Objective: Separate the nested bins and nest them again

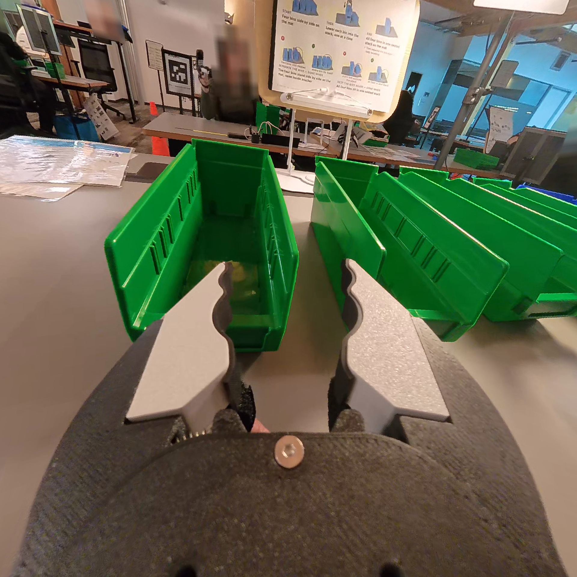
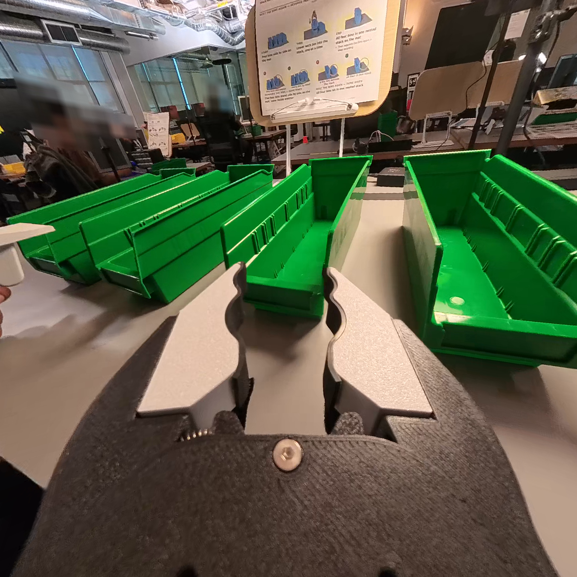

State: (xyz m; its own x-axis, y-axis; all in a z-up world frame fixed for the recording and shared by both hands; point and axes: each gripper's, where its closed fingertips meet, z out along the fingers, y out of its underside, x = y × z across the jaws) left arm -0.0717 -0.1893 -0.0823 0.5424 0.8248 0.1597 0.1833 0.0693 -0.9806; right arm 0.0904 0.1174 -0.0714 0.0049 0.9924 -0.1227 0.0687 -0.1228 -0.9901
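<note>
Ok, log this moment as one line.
phase: bins apart | green bins: four side by side on table | left gripper: open, empty | right gripper: open, empty

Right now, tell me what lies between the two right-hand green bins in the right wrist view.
Only bare grey table separates the narrow bin from the wide bin; the right wrist view shows it.

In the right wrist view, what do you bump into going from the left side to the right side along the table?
Tip of the other gripper → first green bin → second green bin → third green bin → bare strip of table → fourth green bin.
</note>
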